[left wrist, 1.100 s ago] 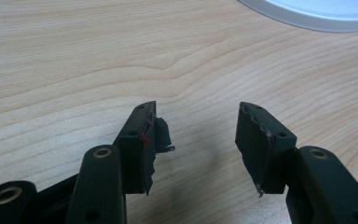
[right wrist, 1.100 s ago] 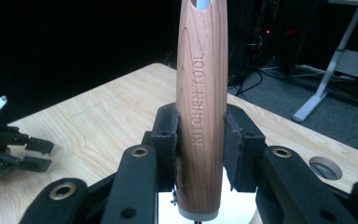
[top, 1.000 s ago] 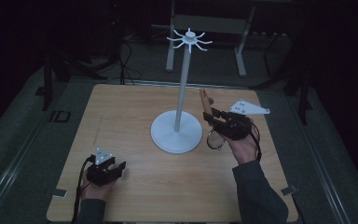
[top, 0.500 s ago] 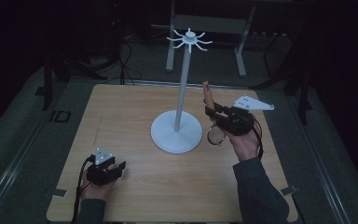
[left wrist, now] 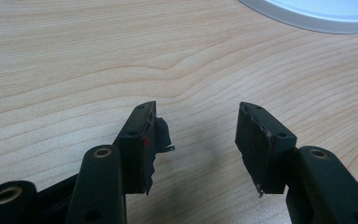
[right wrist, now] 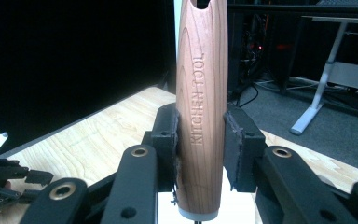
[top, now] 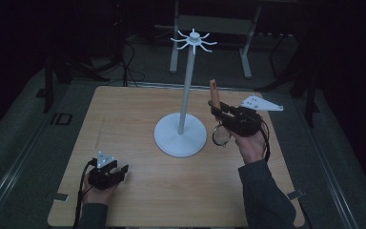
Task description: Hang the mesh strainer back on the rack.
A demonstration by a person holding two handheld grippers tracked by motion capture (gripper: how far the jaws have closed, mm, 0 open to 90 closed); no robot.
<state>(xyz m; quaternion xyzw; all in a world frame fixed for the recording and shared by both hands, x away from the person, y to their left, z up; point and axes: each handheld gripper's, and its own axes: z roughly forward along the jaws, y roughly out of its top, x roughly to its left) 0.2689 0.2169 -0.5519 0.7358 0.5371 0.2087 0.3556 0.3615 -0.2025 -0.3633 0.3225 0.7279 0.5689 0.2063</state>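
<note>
Clamping a wooden handle point(right wrist: 200, 116) upright between its jaws, the right gripper point(top: 219, 109) has the utensil lifted beside the white stand point(top: 186, 95); hanging it on the hooks at the top looks not yet done. The left gripper point(left wrist: 196, 135) rests released, nothing between its jaws.

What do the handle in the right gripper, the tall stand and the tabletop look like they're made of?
The handle, clamped in the right gripper, looks like smooth reddish wood: visible grain, engraved lettering. The stand is matte white, likely painted metal or plastic; the look leaves that open. The tabletop shows pale wood grain, either real wood or a wood-look laminate.
</note>
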